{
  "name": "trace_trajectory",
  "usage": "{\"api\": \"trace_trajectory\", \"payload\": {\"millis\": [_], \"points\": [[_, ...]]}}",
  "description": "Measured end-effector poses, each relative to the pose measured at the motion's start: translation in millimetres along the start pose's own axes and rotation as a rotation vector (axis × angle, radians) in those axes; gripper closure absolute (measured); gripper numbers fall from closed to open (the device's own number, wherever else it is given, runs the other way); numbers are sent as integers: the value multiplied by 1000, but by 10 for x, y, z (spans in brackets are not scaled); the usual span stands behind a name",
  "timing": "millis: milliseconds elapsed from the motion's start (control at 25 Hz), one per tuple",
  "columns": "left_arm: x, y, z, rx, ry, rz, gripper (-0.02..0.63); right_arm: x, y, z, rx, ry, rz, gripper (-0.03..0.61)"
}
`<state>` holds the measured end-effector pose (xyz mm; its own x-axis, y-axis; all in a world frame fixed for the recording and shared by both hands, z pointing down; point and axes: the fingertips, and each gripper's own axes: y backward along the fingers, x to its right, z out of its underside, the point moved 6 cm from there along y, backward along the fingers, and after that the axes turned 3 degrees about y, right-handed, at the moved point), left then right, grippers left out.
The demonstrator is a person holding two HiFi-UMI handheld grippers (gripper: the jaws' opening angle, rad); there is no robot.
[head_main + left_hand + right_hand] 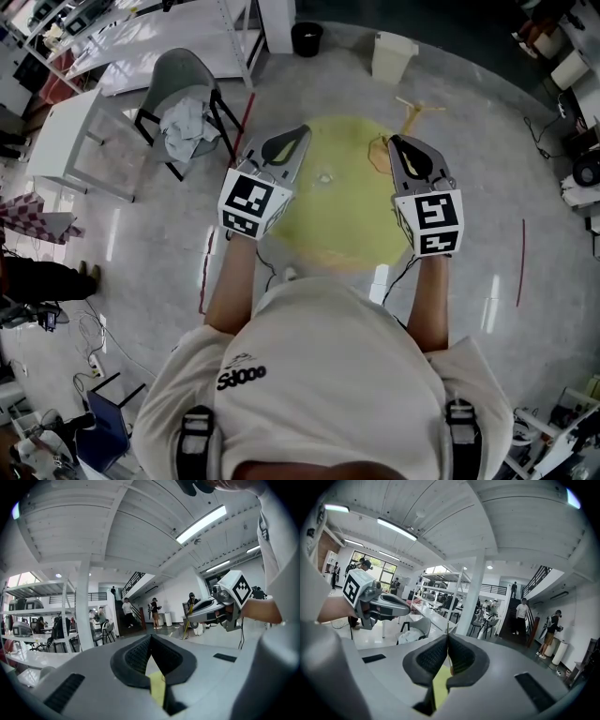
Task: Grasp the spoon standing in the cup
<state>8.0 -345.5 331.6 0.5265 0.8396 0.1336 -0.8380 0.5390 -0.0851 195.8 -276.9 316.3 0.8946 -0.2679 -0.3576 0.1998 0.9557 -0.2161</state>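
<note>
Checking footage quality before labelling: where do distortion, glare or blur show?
Head view: the edges bend, and light streaks glare on the glossy floor. Left gripper view: black rounded corners, ceiling lamp blown out. Right gripper view: same curved framing, background sharp, near foreground slightly soft.

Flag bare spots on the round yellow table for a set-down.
Free: the near half of the round yellow table, between the left gripper and right gripper, up to the small clear cup. Also the far rim behind it. Crowded: far-right edge by the right gripper, where a thin orange item sits.
</note>
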Motion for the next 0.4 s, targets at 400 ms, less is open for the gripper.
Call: {"api": "trace_trajectory", "payload": {"millis": [400], "points": [[21, -43, 89, -13, 5, 8, 586, 8, -71, 91, 0, -12, -9, 552]]}}
